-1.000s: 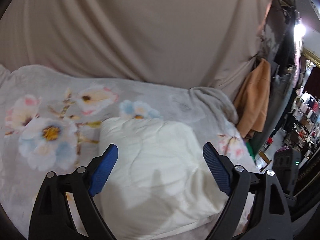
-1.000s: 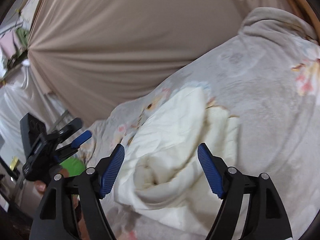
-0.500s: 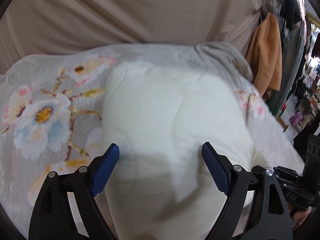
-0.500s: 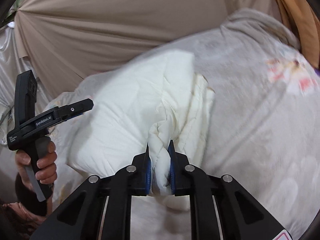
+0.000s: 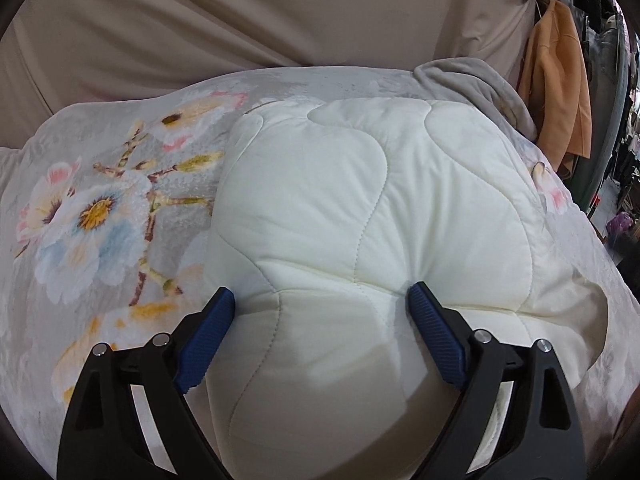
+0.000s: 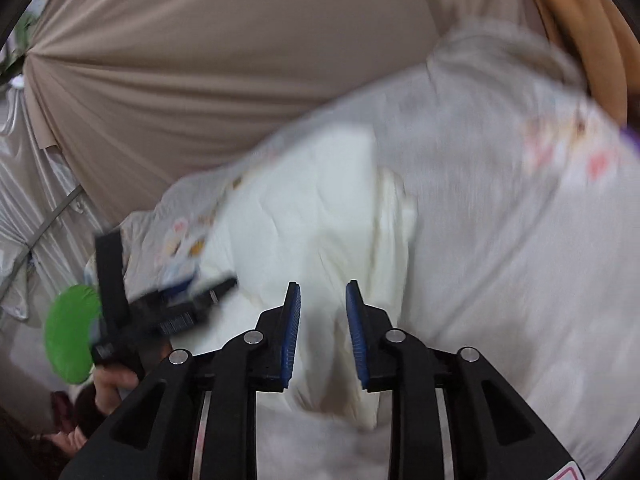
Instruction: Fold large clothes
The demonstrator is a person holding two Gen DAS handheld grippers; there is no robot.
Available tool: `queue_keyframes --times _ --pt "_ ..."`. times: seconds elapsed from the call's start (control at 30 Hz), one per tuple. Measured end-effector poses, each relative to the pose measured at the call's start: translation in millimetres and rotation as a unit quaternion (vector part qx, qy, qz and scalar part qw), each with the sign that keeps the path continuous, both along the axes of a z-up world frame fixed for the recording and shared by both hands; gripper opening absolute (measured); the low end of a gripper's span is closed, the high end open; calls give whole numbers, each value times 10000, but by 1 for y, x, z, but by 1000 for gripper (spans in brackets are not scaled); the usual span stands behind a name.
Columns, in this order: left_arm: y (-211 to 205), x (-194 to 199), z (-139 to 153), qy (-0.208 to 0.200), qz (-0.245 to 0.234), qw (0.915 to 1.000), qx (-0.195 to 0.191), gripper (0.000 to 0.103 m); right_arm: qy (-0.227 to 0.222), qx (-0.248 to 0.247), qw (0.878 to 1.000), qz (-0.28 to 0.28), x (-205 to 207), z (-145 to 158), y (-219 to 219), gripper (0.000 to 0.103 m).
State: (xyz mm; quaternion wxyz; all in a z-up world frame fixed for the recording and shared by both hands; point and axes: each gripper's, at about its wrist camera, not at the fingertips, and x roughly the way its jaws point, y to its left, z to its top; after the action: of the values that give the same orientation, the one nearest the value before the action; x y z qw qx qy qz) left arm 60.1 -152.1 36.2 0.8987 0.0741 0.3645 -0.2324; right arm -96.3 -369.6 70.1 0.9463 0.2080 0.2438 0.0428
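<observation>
A cream quilted garment [image 5: 360, 216] lies folded in a thick bundle on a floral grey blanket [image 5: 100, 216]. My left gripper [image 5: 320, 300] is open, its blue pads pressed down on the near part of the bundle, one on each side of a padded bulge. In the blurred right wrist view the same cream garment [image 6: 320, 220] lies ahead. My right gripper [image 6: 323, 292] is partly open with nothing between its pads, just above the garment's near edge. The left gripper [image 6: 192, 296] shows there at the left, held in a hand.
A beige curtain [image 5: 280, 12] hangs behind the bed. An orange cloth [image 5: 560, 80] hangs at the right, with cluttered shelves beyond it. A grey blanket fold [image 5: 472, 76] lies at the bed's far right corner. A green round object [image 6: 68, 332] sits low at the left.
My left gripper moved down onto the bundle. My right gripper, shut on a fold of the garment half a second ago, has opened and let it go.
</observation>
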Motion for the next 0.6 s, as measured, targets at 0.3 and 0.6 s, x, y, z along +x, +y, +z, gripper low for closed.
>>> queue_keyframes --times 0.3,0.6 --pt "0 0 3 74 123 9999 8 87 640 -994 9906 -692 146 6 25 18" --pt "-10 -7 4 -151 -57 9999 13 89 1318 -518 9874 -713 181 -73 -5 8"
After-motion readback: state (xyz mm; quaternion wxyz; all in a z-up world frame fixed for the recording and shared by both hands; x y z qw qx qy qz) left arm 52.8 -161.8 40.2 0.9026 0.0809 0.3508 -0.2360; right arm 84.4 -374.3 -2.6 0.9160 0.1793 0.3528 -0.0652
